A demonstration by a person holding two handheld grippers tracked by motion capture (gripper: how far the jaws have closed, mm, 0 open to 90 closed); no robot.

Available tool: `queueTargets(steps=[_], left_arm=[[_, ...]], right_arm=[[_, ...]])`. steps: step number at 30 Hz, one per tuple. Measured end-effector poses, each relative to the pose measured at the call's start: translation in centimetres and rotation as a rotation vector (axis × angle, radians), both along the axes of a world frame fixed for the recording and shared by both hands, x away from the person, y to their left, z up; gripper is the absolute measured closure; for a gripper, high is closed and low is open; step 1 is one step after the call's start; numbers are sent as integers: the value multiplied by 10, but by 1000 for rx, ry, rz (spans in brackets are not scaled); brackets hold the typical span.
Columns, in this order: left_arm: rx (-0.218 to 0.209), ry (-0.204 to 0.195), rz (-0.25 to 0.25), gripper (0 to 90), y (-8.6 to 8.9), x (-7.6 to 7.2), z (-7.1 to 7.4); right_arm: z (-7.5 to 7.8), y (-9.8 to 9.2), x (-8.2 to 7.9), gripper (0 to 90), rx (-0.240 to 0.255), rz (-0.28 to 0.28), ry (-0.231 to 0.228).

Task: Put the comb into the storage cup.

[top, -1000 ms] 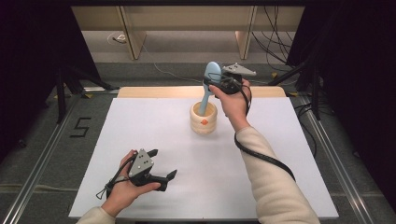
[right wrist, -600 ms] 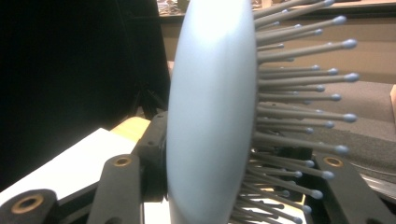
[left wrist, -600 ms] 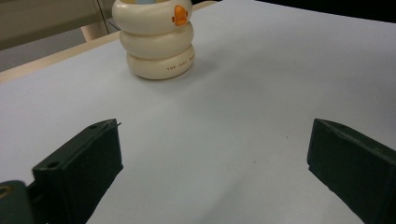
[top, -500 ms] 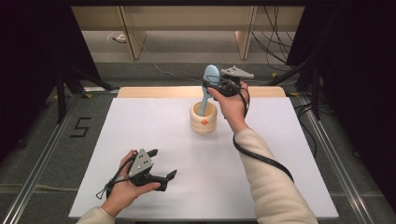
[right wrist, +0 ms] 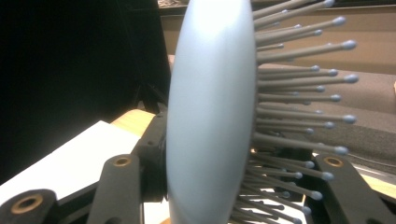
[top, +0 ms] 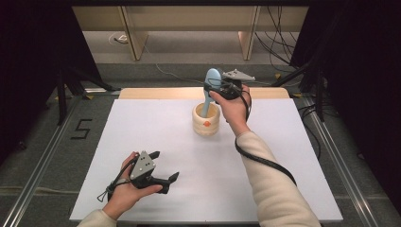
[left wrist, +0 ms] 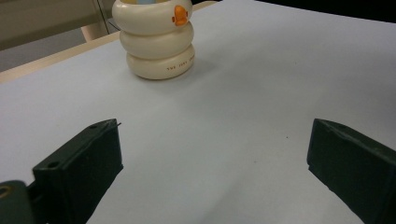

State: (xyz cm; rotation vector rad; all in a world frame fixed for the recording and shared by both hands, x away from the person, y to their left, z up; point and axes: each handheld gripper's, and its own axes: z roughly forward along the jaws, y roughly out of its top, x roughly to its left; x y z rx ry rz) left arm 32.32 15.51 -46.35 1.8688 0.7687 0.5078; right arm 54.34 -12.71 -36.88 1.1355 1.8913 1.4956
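Observation:
A cream ringed cup (top: 205,122) with an orange duck mark stands on the white board (top: 142,127), at the middle toward the far edge. A light-blue hairbrush (top: 212,79) stands upright with its handle inside the cup. My right gripper (top: 216,88) is shut on the brush's head from the right, above the cup. The right gripper view has the brush (right wrist: 210,112) close up, bristles pointing right, between the jaws of the right gripper (right wrist: 229,186). My left gripper (top: 164,165) rests open near the front left; in its own view the left gripper (left wrist: 215,128) faces the cup (left wrist: 159,42) with nothing between its jaws.
A wooden strip (top: 156,92) runs along the board's far edge. Metal rails (top: 47,156) flank the table, and a floor mark "5" (top: 81,128) lies at the left. Cables (top: 279,52) trail on the floor at the back right. A black cable (top: 265,161) hangs along the right sleeve.
The right hand with the brush has shifted only slightly above the cup. The left hand has kept still.

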Motion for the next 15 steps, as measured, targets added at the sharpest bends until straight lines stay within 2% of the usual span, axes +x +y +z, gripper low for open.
queueTargets(steps=[15], left_arm=[[-1,-1,2,27,0,0,0]], right_arm=[[-10,1,1,494,-1,0,22]])
